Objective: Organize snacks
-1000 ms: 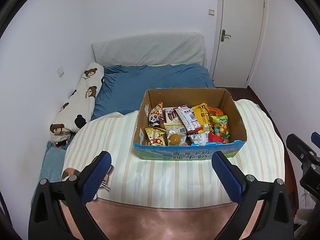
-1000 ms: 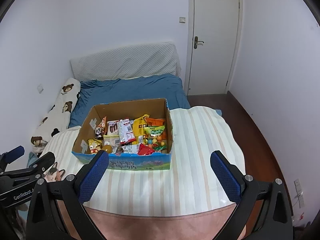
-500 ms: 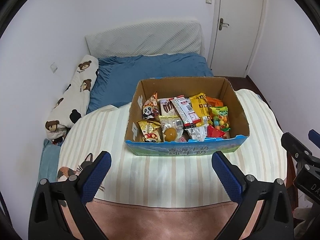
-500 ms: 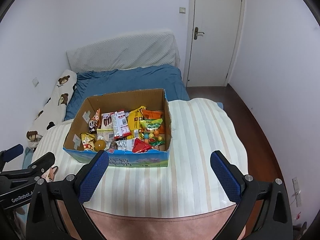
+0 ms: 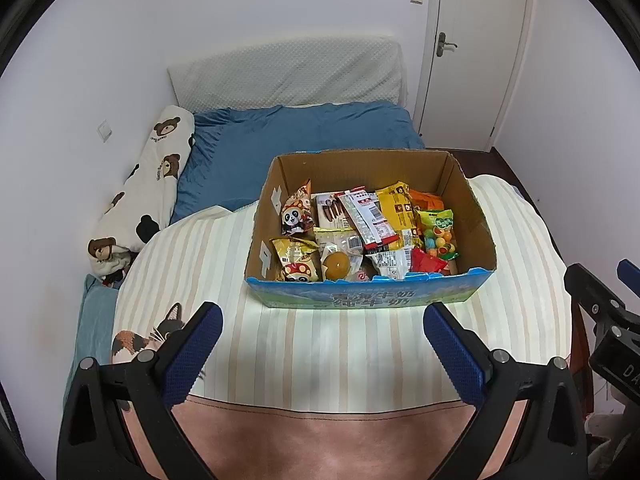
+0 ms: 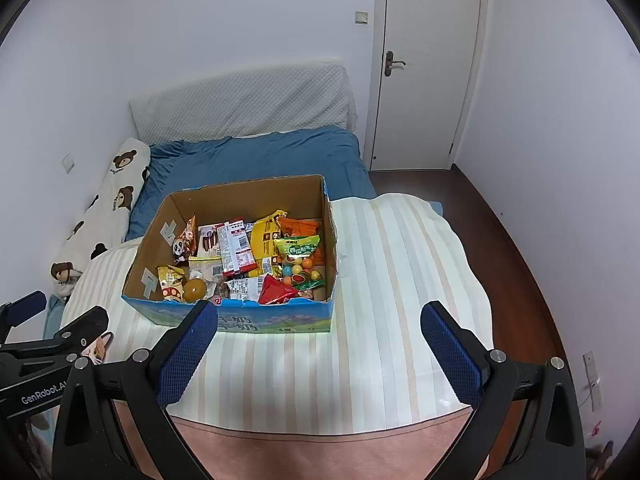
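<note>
An open cardboard box [image 5: 472, 208] [image 6: 156, 236] with a blue printed front stands on a striped cloth [image 5: 224, 264] [image 6: 400, 264]. Several snack packets fill it: a panda bag [image 5: 296, 214] [image 6: 182, 244], a yellow packet [image 5: 394, 208] [image 6: 266, 236], a green candy bag [image 5: 438, 228] [image 6: 300, 254], a round yellow jelly cup [image 5: 337, 265] [image 6: 195, 289]. My left gripper [image 5: 322, 332] hovers open in front of the box with nothing between its fingers. My right gripper [image 6: 318, 332] is open too, near the box's front right corner, holding nothing.
A blue bed [image 5: 304, 132] with a quilted white headboard [image 5: 288, 72] lies behind the box. A bear-print pillow [image 5: 148, 184] rests along the left wall. A closed white door [image 6: 428, 64] and dark wood floor [image 6: 500, 232] are on the right. A pink surface [image 5: 320, 440] lies nearest.
Both grippers have risen and tipped down, so the box sits lower in view and looks closer. Both stay open. The box and its snacks have not moved.
</note>
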`<state>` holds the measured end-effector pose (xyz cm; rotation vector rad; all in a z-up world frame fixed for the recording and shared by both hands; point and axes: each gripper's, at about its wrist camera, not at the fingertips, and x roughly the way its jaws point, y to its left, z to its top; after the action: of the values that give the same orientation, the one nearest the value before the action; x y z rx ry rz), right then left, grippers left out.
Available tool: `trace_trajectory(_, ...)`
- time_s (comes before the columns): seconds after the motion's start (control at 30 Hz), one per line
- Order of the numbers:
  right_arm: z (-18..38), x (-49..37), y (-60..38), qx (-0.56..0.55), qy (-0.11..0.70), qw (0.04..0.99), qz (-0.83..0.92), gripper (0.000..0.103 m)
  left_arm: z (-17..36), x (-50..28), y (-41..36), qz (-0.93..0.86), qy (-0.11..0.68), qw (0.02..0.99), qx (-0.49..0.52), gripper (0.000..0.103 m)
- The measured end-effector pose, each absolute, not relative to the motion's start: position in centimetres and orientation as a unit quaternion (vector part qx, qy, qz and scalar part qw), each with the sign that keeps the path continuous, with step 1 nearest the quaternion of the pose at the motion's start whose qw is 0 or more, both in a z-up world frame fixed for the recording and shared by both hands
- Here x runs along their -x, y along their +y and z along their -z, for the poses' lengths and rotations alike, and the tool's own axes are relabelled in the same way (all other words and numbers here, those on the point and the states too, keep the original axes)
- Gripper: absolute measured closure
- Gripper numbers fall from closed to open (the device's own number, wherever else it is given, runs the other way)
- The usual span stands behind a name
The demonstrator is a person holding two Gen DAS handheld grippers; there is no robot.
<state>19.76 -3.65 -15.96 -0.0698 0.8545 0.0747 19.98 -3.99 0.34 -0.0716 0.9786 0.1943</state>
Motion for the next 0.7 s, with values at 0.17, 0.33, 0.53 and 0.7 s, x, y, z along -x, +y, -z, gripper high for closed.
trace_trajectory(0.17,15.9,-19.62,-3.68,0.031,0.415,0.909,-0.037,0.0,-0.64,-19.86,-3.99,-0.096,0.467,0.878,0.035,0.0)
trace_trajectory(0.33,15.92,-19.43,-3.45,0.033,0.416,0.908,-0.038,0.0,-0.79,-19.83,-4.03,-0.098,0.467,0.878,0.035,0.0)
trace_trajectory(0.53,15.97,-19.4,-3.46,0.034,0.417,0.907,-0.039,0.0,-0.84,-19.84,-4.11,-0.103,0.466,0.878,0.037,0.0)
trace_trajectory(0.7,16.05,-19.31,-3.46,0.032,0.419,0.906,-0.041,0.0,-0.97,-19.72,-4.11,-0.103,0.467,0.877,0.04,0.0)
